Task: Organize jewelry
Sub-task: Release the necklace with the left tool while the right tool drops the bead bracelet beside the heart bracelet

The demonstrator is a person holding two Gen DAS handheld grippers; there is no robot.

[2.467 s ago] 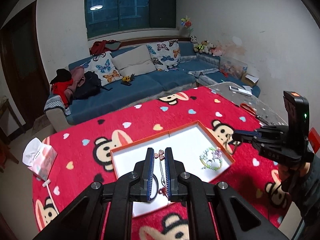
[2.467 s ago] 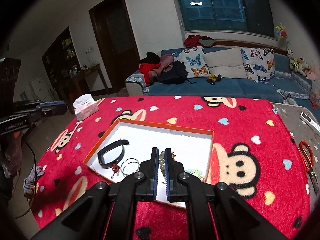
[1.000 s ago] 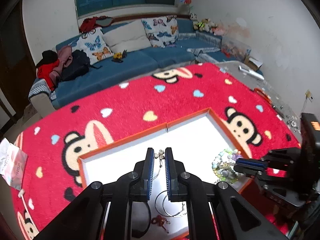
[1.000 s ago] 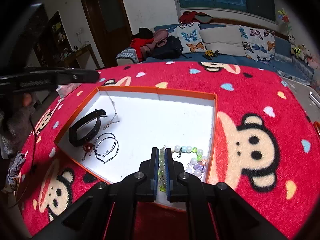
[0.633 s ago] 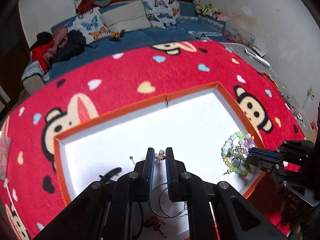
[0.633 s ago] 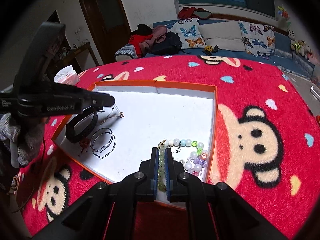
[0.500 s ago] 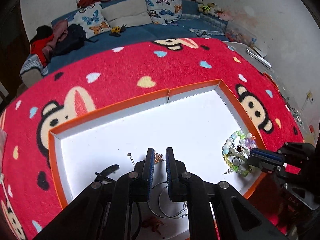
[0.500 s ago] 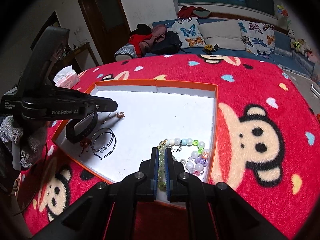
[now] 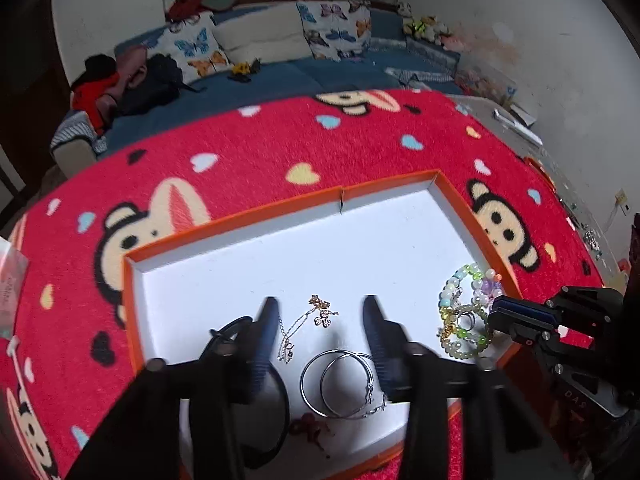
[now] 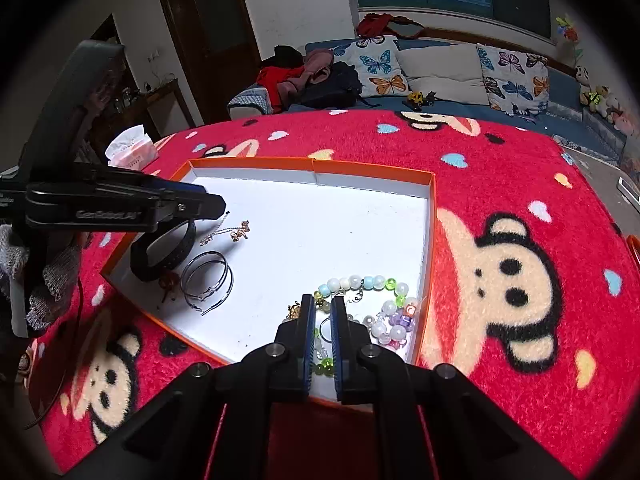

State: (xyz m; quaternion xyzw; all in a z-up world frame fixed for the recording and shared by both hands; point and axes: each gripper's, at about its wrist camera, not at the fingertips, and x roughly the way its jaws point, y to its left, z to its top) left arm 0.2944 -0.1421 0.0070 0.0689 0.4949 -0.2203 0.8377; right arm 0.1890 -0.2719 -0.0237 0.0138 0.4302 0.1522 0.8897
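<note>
My left gripper [image 9: 320, 332] stands open over the thin gold flower-pendant chain [image 9: 308, 326] lying in the orange-rimmed white tray [image 9: 384, 192]; my right gripper [image 10: 321, 320] pinches the pale-green bead bracelet [image 10: 325, 364], which I fear could snag neighbouring beads.

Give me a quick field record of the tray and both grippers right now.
tray: orange-rimmed tray, white floor, on red cartoon blanket
left gripper: open, over the flower-pendant necklace lying on the tray floor
right gripper: nearly closed around the green bead bracelet
beside it: pastel bead bracelet
other items: hoop earrings, black band
</note>
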